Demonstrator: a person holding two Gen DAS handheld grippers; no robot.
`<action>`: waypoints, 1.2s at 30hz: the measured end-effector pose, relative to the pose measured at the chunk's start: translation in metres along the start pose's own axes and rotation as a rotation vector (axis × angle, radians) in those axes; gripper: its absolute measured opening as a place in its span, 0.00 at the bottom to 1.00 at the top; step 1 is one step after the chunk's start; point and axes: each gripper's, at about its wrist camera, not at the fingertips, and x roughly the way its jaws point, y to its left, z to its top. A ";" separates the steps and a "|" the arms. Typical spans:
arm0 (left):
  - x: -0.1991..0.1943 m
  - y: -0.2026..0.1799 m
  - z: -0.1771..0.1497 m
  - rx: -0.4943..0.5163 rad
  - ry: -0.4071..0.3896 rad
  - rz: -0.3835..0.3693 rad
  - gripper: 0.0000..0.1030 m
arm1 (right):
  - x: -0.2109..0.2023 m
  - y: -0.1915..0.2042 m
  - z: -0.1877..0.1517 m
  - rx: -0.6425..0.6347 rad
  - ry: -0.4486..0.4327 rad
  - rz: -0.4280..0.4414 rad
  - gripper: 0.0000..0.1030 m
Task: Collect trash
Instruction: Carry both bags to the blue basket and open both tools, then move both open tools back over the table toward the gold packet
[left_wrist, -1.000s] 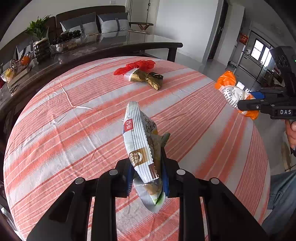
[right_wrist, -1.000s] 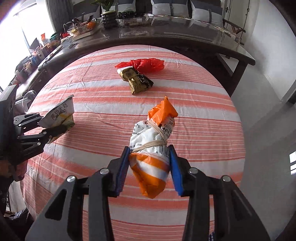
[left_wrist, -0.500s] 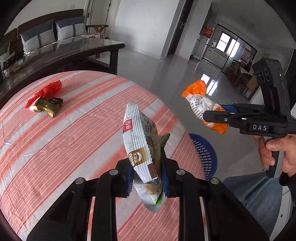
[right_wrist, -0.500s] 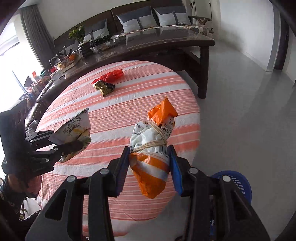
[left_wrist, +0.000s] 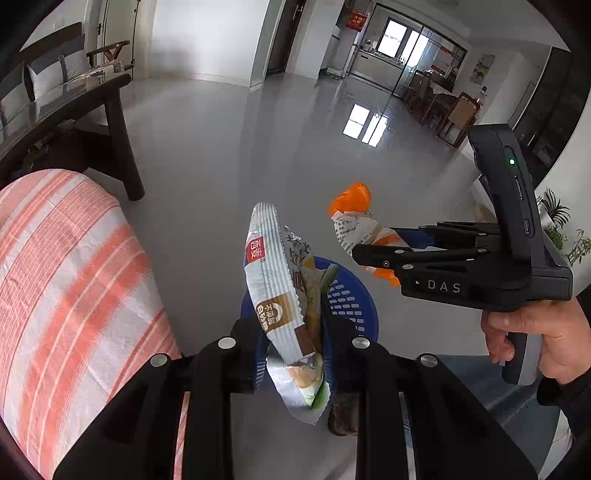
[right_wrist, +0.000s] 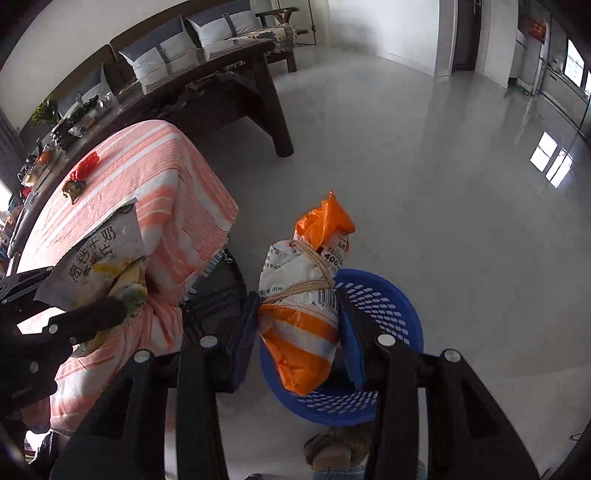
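Over the blue perforated plastic basket (right_wrist: 388, 295) on the floor: left gripper (left_wrist: 291, 332) is clamped on a silver crinkled foil snack bag (left_wrist: 275, 291), right gripper (right_wrist: 299, 325) on an orange-and-white plastic bag bundle tied with string (right_wrist: 306, 291). Both pieces look light and soft; the foil is likely slick, so a mid-body pinch suits it. Red wrapper (right_wrist: 85, 164) and gold foil wrapper (right_wrist: 74, 189) are left on the orange-striped tablecloth (right_wrist: 155, 177).

Both black two-finger grippers tilt steeply downward, the left gripper (left_wrist: 291, 332) with jaws nearly together, the right gripper (right_wrist: 299, 325) with jaws wider, gripped by a bare hand (left_wrist: 535, 336).
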 end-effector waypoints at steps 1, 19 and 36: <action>0.009 -0.003 0.002 0.001 0.011 -0.001 0.24 | 0.003 -0.007 -0.002 0.012 0.005 -0.009 0.39; 0.121 -0.032 0.017 0.056 0.088 0.039 0.75 | 0.027 -0.080 -0.014 0.162 0.011 -0.042 0.65; -0.075 0.038 -0.060 0.036 -0.106 0.272 0.95 | -0.027 -0.012 -0.009 -0.005 -0.264 -0.084 0.94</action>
